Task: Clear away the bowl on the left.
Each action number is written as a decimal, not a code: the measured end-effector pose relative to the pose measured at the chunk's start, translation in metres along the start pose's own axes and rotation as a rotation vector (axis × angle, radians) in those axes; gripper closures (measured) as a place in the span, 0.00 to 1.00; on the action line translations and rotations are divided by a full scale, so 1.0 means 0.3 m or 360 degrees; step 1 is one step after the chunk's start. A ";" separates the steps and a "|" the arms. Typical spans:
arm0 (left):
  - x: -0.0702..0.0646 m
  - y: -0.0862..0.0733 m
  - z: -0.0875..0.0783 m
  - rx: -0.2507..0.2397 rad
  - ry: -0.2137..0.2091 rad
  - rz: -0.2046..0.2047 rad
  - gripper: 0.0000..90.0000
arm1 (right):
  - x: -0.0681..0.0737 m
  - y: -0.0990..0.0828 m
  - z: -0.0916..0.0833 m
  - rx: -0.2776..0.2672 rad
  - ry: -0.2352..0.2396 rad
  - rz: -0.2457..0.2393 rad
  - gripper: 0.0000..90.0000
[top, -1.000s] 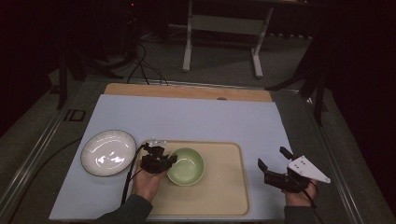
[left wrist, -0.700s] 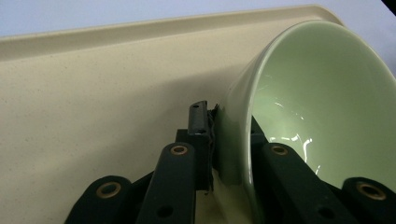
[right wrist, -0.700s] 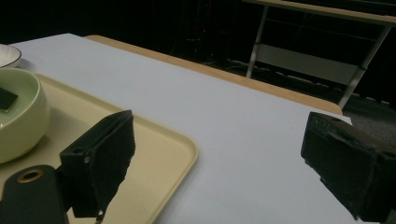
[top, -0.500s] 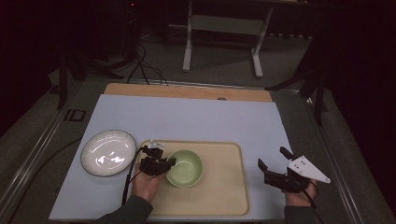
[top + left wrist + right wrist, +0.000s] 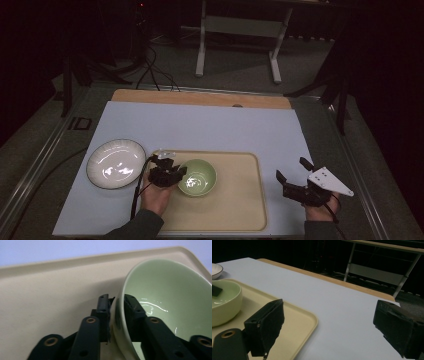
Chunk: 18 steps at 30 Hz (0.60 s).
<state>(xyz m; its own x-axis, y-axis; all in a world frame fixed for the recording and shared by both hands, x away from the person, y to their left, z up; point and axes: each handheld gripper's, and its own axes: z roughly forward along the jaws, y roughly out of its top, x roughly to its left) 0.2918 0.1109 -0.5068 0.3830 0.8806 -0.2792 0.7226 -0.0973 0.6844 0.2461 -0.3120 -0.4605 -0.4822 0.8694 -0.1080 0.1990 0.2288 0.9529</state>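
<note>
I am pinching the near rim of the green bowl (image 5: 198,177) with my left claw (image 5: 172,172), one jaw inside it and one outside, while the bowl is sitting on the left part of the beige tray (image 5: 240,210) on the bench (image 5: 210,127). A white plate (image 5: 116,163) is lying just left of the tray. I am holding my right claw (image 5: 291,175) with its jaws spread wide, hovering just beside the tray's right edge.

The high view looks forward and down; both gripper views sit low and close, sharing the tray (image 5: 235,200) (image 5: 50,290) (image 5: 299,322) at six o'clock.
</note>
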 end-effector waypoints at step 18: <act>0.041 0.067 -0.137 -0.0239 0.0052 0.0081 0.62 | 0.001 0.000 0.000 0.0002 -0.0001 -0.0006 0.11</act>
<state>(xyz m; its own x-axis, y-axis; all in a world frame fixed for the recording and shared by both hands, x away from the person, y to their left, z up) 0.2874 0.1388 -0.4686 0.3960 0.8913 -0.2210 0.6076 -0.0738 0.7908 0.2459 -0.3117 -0.4605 -0.4827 0.8686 -0.1119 0.1980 0.2327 0.9522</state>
